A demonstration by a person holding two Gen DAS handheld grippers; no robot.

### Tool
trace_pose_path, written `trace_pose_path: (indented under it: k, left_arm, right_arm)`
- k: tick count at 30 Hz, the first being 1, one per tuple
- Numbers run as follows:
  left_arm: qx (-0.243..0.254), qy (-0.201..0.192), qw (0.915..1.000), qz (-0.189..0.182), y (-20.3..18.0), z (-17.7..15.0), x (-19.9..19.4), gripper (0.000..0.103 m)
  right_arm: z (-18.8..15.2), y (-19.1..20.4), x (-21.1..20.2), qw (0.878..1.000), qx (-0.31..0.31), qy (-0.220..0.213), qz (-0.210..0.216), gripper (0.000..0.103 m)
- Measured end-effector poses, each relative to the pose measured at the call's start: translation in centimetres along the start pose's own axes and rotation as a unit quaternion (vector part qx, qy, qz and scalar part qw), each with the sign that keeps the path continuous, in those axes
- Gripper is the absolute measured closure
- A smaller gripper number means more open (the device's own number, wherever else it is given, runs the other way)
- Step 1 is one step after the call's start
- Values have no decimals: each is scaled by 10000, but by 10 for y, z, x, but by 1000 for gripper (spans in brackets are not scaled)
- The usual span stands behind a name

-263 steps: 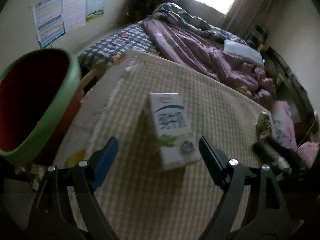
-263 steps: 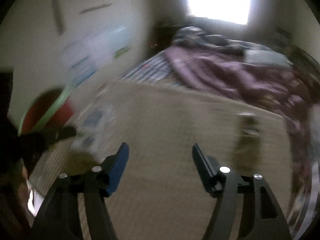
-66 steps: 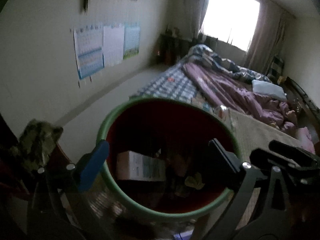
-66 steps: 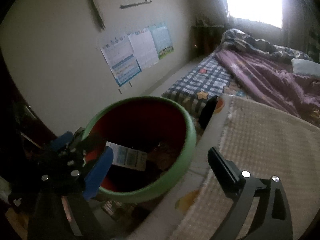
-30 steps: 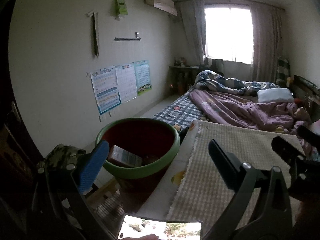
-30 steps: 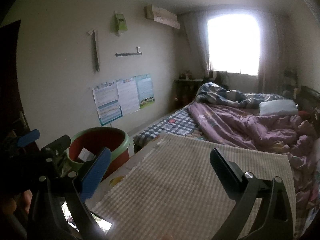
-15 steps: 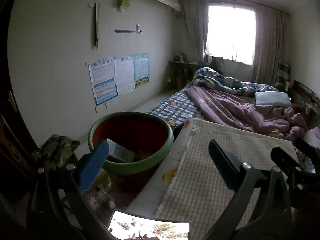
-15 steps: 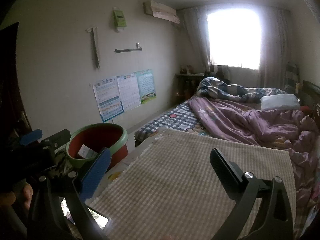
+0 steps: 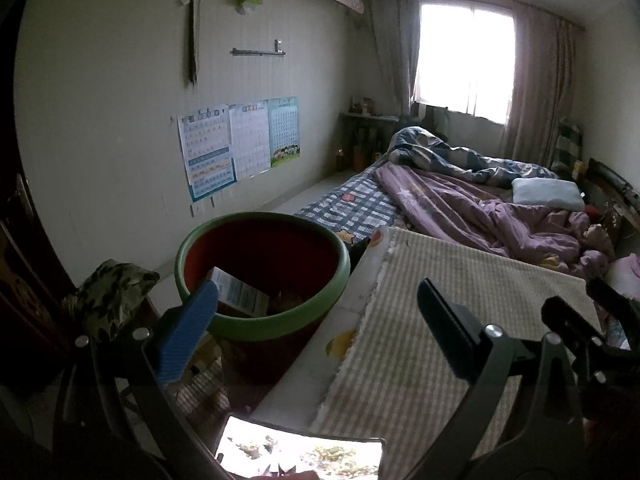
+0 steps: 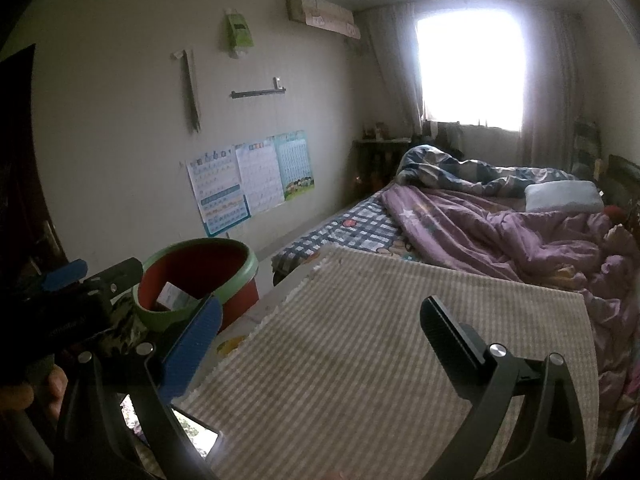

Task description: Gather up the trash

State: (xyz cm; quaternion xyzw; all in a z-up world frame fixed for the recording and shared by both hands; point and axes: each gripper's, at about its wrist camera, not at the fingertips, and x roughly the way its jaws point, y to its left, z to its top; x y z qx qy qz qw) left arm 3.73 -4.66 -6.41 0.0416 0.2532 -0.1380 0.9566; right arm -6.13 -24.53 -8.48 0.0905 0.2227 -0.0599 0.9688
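Observation:
A red bin with a green rim (image 9: 262, 322) stands left of the checked mat (image 9: 460, 312). A white milk carton (image 9: 238, 294) lies inside the bin among other trash. My left gripper (image 9: 316, 320) is open and empty, held back from the bin and the mat's left edge. My right gripper (image 10: 320, 328) is open and empty above the mat (image 10: 380, 344). The bin (image 10: 236, 268) with the carton (image 10: 176, 298) also shows at left in the right wrist view, behind the left gripper's body (image 10: 72, 312).
A phone with a lit screen (image 9: 304, 456) lies at the mat's near edge. An unmade bed with purple bedding (image 9: 480, 204) lies beyond the mat. A camouflage cloth (image 9: 108, 296) sits left of the bin. Posters (image 9: 240, 140) hang on the left wall.
Both grippers have drawn back from the bin and risen. The left view has moved slightly nearer the bin over the last second. The carton from the mat now lies in the bin.

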Motion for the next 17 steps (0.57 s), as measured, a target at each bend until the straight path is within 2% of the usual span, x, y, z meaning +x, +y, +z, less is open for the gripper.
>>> trace_pose_path:
  k: [5,10,13,17]
  left_arm:
    - [-12,67,10000,-24,0,-1,2,6]
    - [-95,170,9998,-85,6,-6,7,5]
    - [-260,205,9993,176,21,-10,11,5]
    - [-361,333,9973,544,41,-16,16,5]
  right_arm:
    - [-3,-3,5,9999,34,122,-34,7]
    - [-19,-24,21,9977,190,592,-288,7]
    - [-35,-56,34,9912,334,951,-858,7]
    - [-58,-123,42,9719,719,1263,-1850,7]
